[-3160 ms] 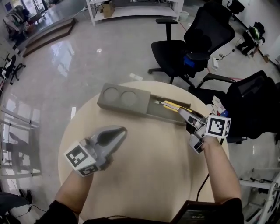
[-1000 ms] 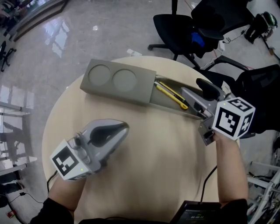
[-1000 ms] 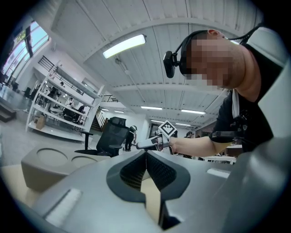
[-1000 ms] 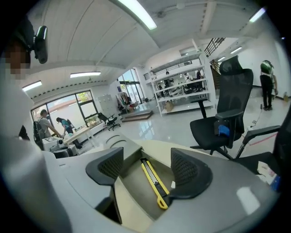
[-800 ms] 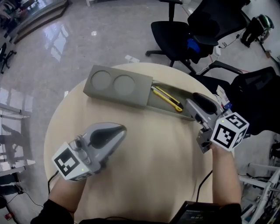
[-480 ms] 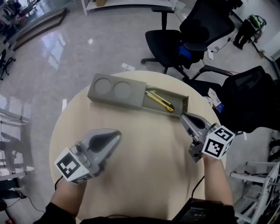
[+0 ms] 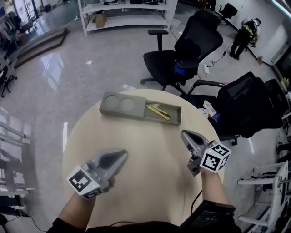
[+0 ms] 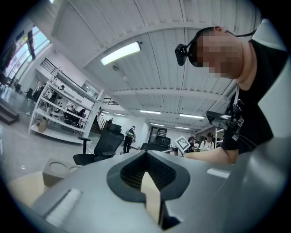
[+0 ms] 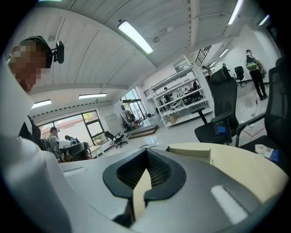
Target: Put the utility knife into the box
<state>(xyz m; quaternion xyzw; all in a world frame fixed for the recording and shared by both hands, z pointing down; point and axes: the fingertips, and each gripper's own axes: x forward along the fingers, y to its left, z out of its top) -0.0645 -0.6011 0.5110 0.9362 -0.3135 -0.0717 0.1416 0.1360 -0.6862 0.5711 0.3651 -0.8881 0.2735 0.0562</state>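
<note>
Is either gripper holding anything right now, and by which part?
Nothing is held. The left gripper and right gripper are both shut and empty; the utility knife lies in the box.

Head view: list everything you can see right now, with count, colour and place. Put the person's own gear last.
table: 1, pale wood, round, centre of view
box: 1, grey, far side of the table, with two round recesses at its left end and an open compartment at its right
utility knife: 1, yellow and black, lying in the box's open compartment
office chairs: 2 close by, black, on the floor beyond and to the right of the table
shelving unit: 1, white, far end of the room
bystander: 1, far upper right
left gripper: 1, grey, over the table's near left, fingers together, empty
right gripper: 1, grey, over the table's right, fingers together, empty
</note>
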